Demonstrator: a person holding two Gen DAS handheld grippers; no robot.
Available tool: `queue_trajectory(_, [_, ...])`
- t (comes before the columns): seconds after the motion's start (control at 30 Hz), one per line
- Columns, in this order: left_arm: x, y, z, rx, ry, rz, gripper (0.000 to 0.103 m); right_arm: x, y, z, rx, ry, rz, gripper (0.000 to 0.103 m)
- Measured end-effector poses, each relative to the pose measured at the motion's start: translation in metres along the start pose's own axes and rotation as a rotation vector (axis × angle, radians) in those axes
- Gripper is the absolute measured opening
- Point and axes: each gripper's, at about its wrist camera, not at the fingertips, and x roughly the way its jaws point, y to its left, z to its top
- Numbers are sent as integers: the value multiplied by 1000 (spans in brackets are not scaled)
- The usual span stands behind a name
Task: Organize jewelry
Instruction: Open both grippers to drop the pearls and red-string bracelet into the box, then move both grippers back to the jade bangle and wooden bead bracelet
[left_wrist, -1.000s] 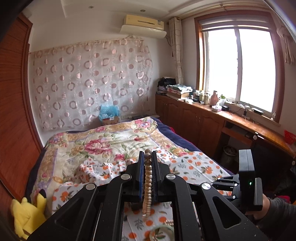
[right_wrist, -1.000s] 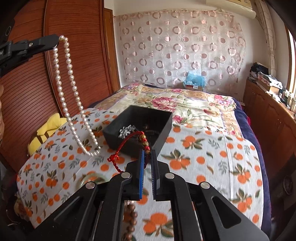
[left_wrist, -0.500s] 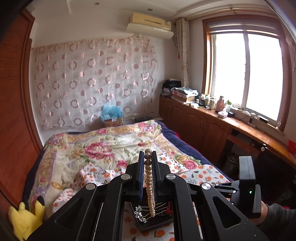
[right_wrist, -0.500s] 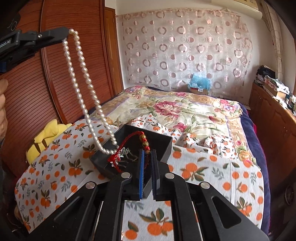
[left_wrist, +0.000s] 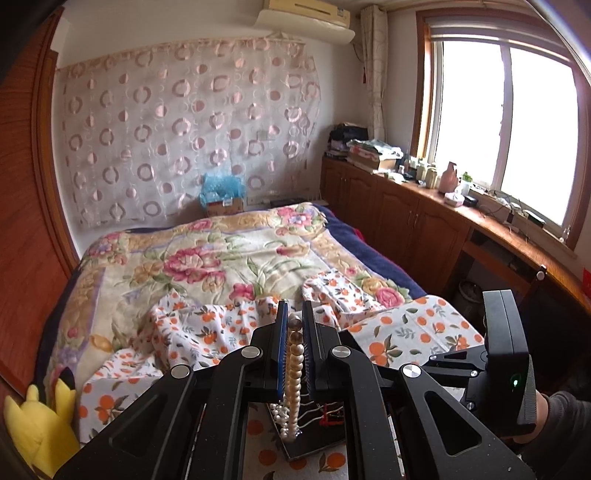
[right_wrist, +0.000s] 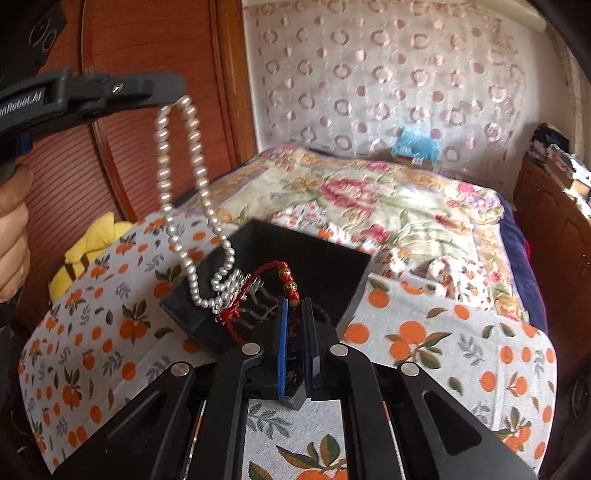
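My left gripper (left_wrist: 294, 325) is shut on a white pearl necklace (left_wrist: 293, 373). In the right wrist view the left gripper (right_wrist: 177, 92) holds the pearl necklace (right_wrist: 184, 206) high, and its lower loop rests in the black jewelry tray (right_wrist: 332, 266) on the bed. My right gripper (right_wrist: 294, 314) is shut on a red cord bracelet (right_wrist: 284, 277) with gold and red beads, which arcs over the tray's slotted insert. A sparkly silver piece (right_wrist: 236, 284) lies in the tray. The tray (left_wrist: 314, 443) also shows below my left gripper.
An orange-print cloth (right_wrist: 443, 347) covers the near part of the bed, over a floral blanket (left_wrist: 221, 258). A yellow plush toy (left_wrist: 33, 424) lies at the bed's left edge. A wooden wardrobe (right_wrist: 155, 155) stands left, wooden cabinets (left_wrist: 406, 221) under the window right.
Both grippers came closer to the tray. The pearl necklace was lowered until its bottom loop reached the tray. The red bracelet now hangs over the tray's insert.
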Motion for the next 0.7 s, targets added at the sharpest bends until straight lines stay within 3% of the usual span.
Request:
queue_trajectory(0.17, [14,-3,-6,5,29,-10,7,8,6,-4,-25,10,-11,11])
queue_trajectory(0.23, [18,-4,-9,9,37,-9,7,7,5,-5,-26,9,-13,25])
queue_trajectory(0.3, [20,-6,-10,16,40,-9,8,5,3,-5,-20,5,-18,30])
queue_trajectory(0.43, [22,-8,-14,30,52,2,24,-5,-1,-9,-9,-9,-35,30])
queue_trajectory(0.7, [4,-8,-55,-4,81,0,30,-39,0,-36,41,-33,-50,30])
